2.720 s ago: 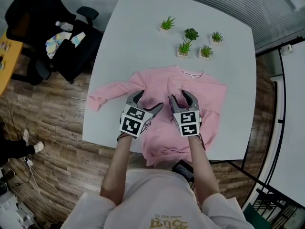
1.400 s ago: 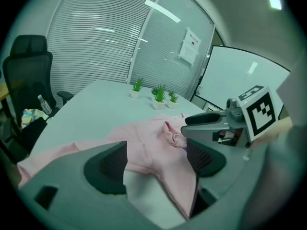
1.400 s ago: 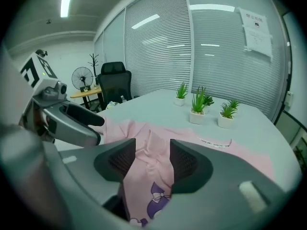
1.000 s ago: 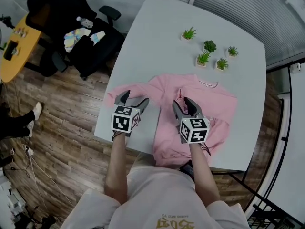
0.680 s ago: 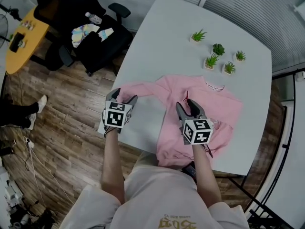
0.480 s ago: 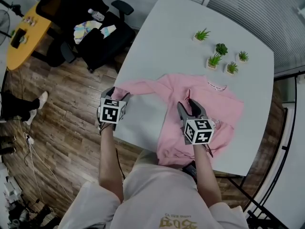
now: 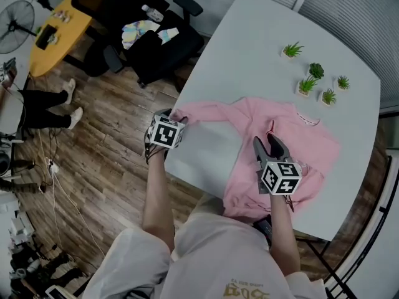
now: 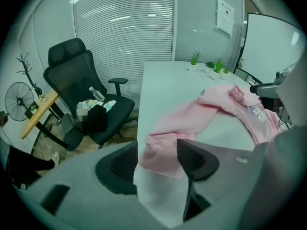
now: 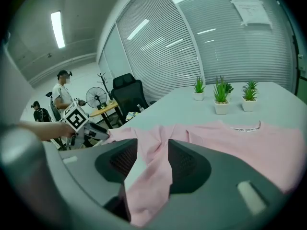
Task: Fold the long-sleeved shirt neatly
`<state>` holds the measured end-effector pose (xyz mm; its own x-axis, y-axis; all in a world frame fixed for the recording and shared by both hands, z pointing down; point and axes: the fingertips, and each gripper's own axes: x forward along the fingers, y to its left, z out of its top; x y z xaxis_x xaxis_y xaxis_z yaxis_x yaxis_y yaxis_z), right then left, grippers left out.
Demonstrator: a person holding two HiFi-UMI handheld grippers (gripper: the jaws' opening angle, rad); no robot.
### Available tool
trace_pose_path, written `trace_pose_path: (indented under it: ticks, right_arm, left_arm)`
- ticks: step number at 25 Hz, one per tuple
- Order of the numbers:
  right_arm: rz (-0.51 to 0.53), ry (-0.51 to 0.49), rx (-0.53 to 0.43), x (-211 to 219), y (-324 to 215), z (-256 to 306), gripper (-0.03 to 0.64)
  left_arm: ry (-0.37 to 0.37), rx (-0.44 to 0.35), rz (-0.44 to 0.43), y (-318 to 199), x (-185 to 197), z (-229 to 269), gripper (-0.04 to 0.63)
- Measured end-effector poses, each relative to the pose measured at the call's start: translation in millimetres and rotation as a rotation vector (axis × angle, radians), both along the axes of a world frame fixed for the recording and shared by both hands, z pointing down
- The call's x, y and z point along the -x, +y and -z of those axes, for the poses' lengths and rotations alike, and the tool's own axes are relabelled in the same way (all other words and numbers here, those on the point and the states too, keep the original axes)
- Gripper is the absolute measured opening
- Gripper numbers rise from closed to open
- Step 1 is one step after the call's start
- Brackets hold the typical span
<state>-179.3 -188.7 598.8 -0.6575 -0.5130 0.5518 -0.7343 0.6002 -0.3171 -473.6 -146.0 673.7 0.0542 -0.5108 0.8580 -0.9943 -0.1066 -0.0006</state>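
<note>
Office surface point(image 7: 249, 55) with pink shirt point(image 7: 293, 136) spread out: left tongs point(image 8: 157, 146), just closing yet apart around the edge-side cuff point(image 8: 160, 163), risk dragging it off; right tongs point(image 9: 152, 143), parted, apparently straddle a fold point(image 9: 154, 164).

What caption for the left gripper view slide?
Left gripper, jaws just closing, straddles the pink sleeve end at the white table edge.

A pink long-sleeved shirt point(image 7: 280, 139) lies on the white counter point(image 7: 249, 48) near its front edge, small potted plants point(image 7: 307, 86) behind it, a black office chair point(image 7: 169, 45) to the left.
</note>
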Motion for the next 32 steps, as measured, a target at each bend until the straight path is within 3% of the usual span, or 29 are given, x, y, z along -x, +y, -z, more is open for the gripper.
trace_pose_path:
  ticks: [7,10,15,20,24,32]
  right_arm:
    - [0.096,-0.057,0.021,40.7,25.5,8.8,0.216]
    - [0.105,-0.058,0.024,42.6,26.2,9.3,0.216]
    - [0.089,-0.048,0.027,37.1,23.7,7.6,0.216]
    - [0.061,-0.037,0.017,25.1,21.4,9.6,0.216]
    - [0.039,-0.038,0.008,12.6,17.0,13.6,0.215]
    - [-0.014,-0.049,-0.016,-10.4,8.8,26.3,0.215]
  left_arm:
    - [-0.006,0.038,-0.005,5.1,4.4,-15.1,0.255]
    - [0.025,0.05,0.018,5.7,2.3,-13.5,0.242]
    - [0.03,0.047,-0.015,4.1,-7.9,-13.5,0.142]
    - [-0.053,-0.002,-0.013,-1.0,-7.4,-6.0,0.06]
    - [-0.123,-0.05,-0.012,-9.0,-4.3,7.3,0.052]
    - [-0.335,-0.18,-0.046,-31.5,6.1,51.3,0.049]
